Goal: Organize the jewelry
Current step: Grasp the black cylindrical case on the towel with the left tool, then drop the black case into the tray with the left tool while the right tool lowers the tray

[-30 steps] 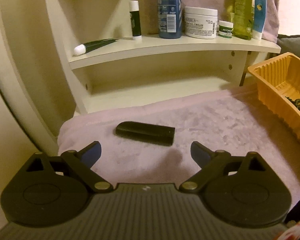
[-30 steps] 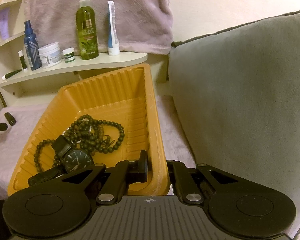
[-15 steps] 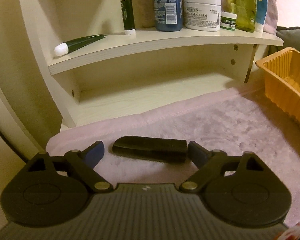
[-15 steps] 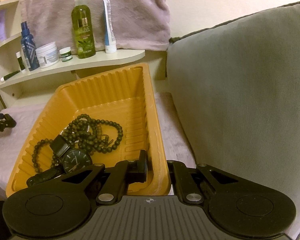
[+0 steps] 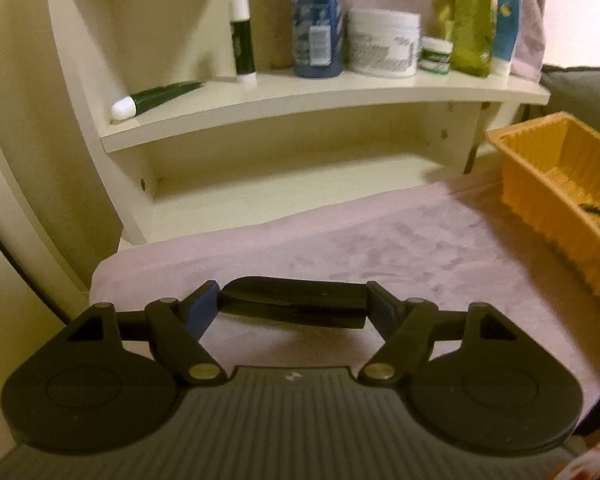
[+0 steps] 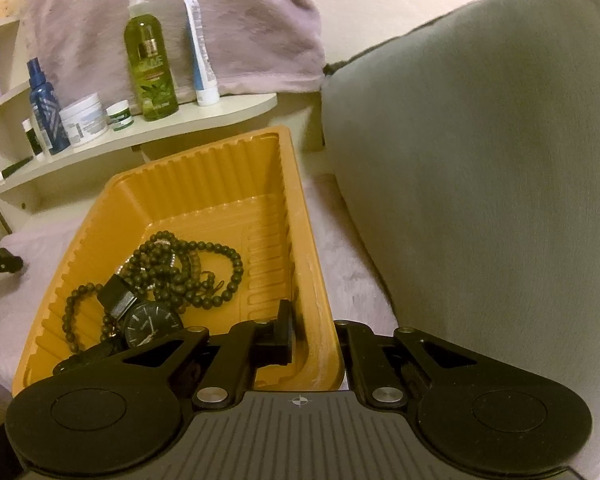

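A flat black strap-like piece [image 5: 294, 302] lies across the pink towel [image 5: 400, 248]. My left gripper [image 5: 292, 306] is shut on it, one fingertip at each end. An orange ribbed tray [image 6: 220, 184] holds dark bead necklaces [image 6: 188, 264] and a black watch [image 6: 148, 322]; it also shows in the left wrist view [image 5: 540, 168]. My right gripper [image 6: 314, 338] is shut on the tray's near right wall, one finger inside and one outside.
A cream shelf unit [image 5: 300, 96] stands behind the towel with bottles, a white cream jar [image 5: 382, 42] and a green tube [image 5: 156, 98]. A grey cushion [image 6: 480, 160] rises right beside the tray. A pink cloth [image 6: 180, 20] hangs behind the shelf.
My left gripper moved forward to the black piece and closed on its two ends. My right gripper kept its hold on the tray wall.
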Motion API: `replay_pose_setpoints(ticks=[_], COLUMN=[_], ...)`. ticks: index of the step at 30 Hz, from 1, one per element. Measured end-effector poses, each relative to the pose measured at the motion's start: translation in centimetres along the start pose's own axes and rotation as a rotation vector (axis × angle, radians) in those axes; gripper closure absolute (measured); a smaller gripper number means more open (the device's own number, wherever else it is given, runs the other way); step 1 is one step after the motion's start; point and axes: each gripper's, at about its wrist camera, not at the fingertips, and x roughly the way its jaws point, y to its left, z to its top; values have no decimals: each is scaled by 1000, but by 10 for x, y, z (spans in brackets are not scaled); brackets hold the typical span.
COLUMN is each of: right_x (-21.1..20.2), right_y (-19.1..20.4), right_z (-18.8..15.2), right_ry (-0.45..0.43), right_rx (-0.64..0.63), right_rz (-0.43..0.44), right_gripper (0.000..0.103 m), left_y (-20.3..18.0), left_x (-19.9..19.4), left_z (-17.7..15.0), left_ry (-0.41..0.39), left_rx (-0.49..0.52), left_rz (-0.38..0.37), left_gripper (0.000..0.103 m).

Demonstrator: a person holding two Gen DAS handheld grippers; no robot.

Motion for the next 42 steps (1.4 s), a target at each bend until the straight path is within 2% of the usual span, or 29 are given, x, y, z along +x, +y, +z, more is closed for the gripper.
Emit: replay_pose_setpoints(ticks=[11,19,20,22,23,24,33,40,42], right_x=[14,10,9,4,1,-3,-31,-42,-43], right_y=[-12,-18,-18,-20,-21,-22,-34,-42,-43], right_z=[-5,-10,-11,-13,-14,-15,-13,-19,-20], right_ry=[-11,-35,-38,-61,-81,-100,-168,-180,-180], right_rx=[51,95,100,110,116,120,153,169,171], right_rz=[32,63,65,59,56,51,33,23,23], right_gripper=[91,90,86,64,41,31,31,30,30], left_y=[-49,-105,-113,-131,-141,-149,-212,-230,-231], left_x=[-52,-77,-79,-82,-83,-83,-71,-59,-58], left_z=[17,32,33,35,36,37,38,33,34], left_ry=[-63,-87,-88,-91,-92,-93,-59,-19,-24], left_rx=[-70,-51,-43,-22,-9,3,129,178,170], left_rz=[-93,-177,-187,-206,-221,-232,-283,-280,-283], left_gripper=[27,27,27,27,27,27,27,27,16])
